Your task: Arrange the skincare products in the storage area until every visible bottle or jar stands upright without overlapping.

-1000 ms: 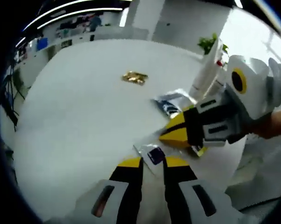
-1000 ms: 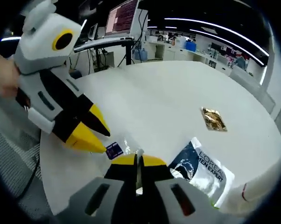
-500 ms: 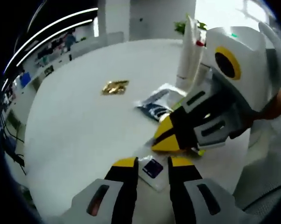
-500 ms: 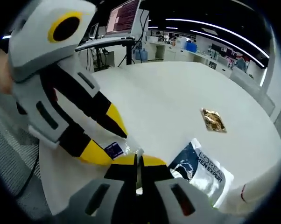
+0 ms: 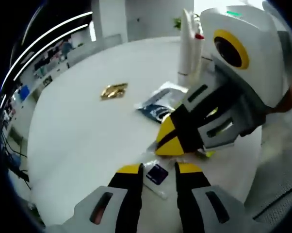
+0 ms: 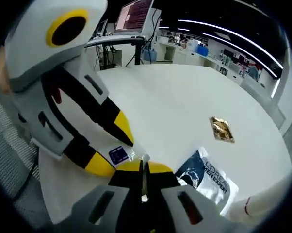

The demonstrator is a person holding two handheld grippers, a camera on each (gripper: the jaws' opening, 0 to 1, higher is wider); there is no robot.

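A small clear sachet with a dark blue label (image 5: 157, 174) (image 6: 118, 155) lies near the edge of the white round table (image 5: 78, 126). My left gripper (image 5: 159, 170) (image 6: 113, 149) is open, its yellow-tipped jaws straddling the sachet's label end. My right gripper (image 6: 143, 167) (image 5: 168, 143) is shut on the sachet's other edge, coming in from the right of the left gripper view. Two white tubes (image 5: 187, 46) stand upright at the table's far side. A blue-and-white L'Oréal sachet (image 5: 158, 104) (image 6: 209, 177) and a gold sachet (image 5: 113, 90) (image 6: 221, 129) lie flat.
The table's edge runs close below both grippers. A white tube (image 6: 262, 204) shows at the lower right of the right gripper view. Desks with a monitor (image 6: 134, 14) stand beyond the table. A person's hand (image 5: 289, 97) holds the right gripper.
The left gripper's jaws were together a second ago; they have opened and moved in around the sachet's label end. The right gripper stays shut on the sachet.
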